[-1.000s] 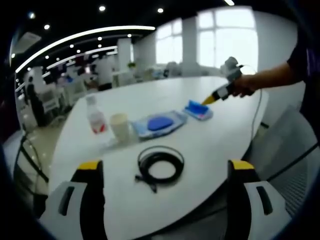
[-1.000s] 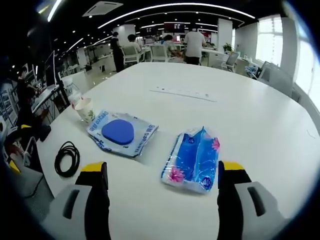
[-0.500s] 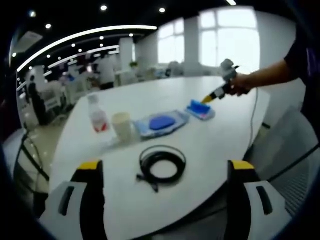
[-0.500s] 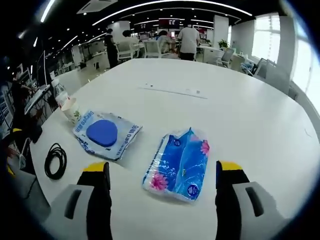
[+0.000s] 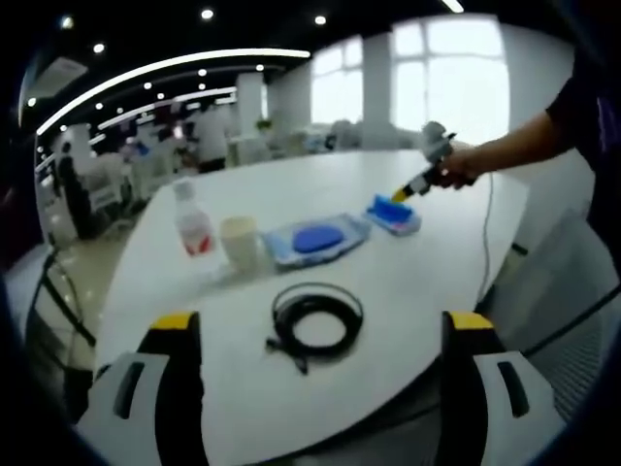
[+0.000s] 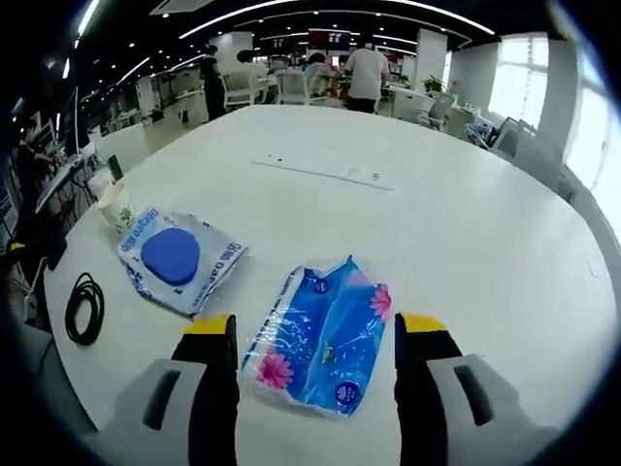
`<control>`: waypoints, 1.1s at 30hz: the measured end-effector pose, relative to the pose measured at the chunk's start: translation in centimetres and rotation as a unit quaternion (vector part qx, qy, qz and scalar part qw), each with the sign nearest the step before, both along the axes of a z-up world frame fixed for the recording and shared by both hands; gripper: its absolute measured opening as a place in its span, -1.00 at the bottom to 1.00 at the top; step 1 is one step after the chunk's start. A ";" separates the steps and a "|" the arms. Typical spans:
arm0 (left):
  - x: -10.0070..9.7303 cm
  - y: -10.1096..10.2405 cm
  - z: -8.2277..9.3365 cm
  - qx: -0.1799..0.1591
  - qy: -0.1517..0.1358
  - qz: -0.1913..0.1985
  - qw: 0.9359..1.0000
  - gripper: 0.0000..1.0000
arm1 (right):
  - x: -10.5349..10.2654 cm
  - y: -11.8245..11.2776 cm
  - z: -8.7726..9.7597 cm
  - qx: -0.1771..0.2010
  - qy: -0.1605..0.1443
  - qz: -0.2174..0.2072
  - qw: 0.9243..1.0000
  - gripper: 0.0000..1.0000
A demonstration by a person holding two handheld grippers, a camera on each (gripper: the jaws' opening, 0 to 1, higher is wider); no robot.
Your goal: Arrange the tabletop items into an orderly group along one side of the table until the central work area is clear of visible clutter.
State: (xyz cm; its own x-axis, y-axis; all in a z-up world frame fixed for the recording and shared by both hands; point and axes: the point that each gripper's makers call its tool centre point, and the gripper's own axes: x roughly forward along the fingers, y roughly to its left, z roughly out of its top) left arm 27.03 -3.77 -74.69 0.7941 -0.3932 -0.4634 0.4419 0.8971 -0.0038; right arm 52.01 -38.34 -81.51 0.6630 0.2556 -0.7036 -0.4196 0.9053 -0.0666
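1. Your right gripper (image 6: 315, 335) has its jaws apart, straddling the blue tissue pack (image 6: 321, 333) on the white table (image 6: 466, 233).
2. Beside the tissue pack lies the wipes pouch (image 6: 175, 260); beyond that stands the paper cup (image 6: 114, 206).
3. Your left gripper (image 5: 318, 325) is spread wide, clamping nothing, just short of the coiled black cable (image 5: 315, 322).
4. Beyond the cable: paper cup, then water bottle (image 5: 193, 223).

The right gripper (image 6: 315, 335) moves in on the blue tissue pack (image 6: 320, 335), which now lies between its jaws; a second ago it lay just ahead of them. The jaws stand closer together than before. The pack itself keeps its place on the table (image 6: 466, 223).
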 end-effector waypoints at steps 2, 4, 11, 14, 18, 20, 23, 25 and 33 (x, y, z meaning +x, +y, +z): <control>-0.1 0.0 -0.2 0.001 0.010 0.002 1.000 0.99 | 0.4 -0.1 -0.3 -0.004 0.004 0.002 1.000 0.10; -0.2 -0.1 -0.3 -0.011 0.020 0.007 1.000 0.94 | 0.7 -0.1 -0.5 -0.011 0.006 0.006 1.000 0.04; -0.3 -0.1 -0.4 -0.011 0.029 0.010 0.999 0.88 | 1.6 -0.2 -1.8 -0.026 0.033 0.010 0.999 -0.24; -0.3 -0.2 -0.3 -0.008 0.024 0.010 1.000 0.94 | 1.8 0.0 -2.3 -0.029 0.045 0.012 0.998 -0.33; -0.2 -0.2 0.0 -0.011 0.018 0.010 1.000 0.99 | 2.1 0.3 -3.0 -0.033 0.065 0.009 0.997 -0.44; -0.1 -0.2 0.1 -0.012 0.013 0.010 1.000 0.99 | 2.0 0.0 -3.5 -0.050 0.081 0.006 0.995 -0.48; -0.1 -0.2 0.2 -0.011 0.010 0.010 1.000 1.00 | 2.3 0.0 -3.9 -0.051 0.090 -0.001 0.995 -0.53; 0.0 -0.2 0.1 -0.010 0.011 0.011 1.000 1.00 | 2.4 0.0 -4.0 -0.046 0.099 -0.009 0.994 -0.62; 0.1 -0.1 0.2 -0.015 0.009 0.015 1.000 0.99 | 2.1 -0.5 -4.7 -0.055 0.118 -0.011 0.991 -0.97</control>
State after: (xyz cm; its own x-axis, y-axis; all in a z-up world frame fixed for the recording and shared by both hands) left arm 27.11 -3.83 -74.45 0.7977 -0.3836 -0.4653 0.4148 0.9091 -0.0383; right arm 54.16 -38.88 -86.19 0.4805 0.1547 -0.8632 -0.4148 0.9073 -0.0683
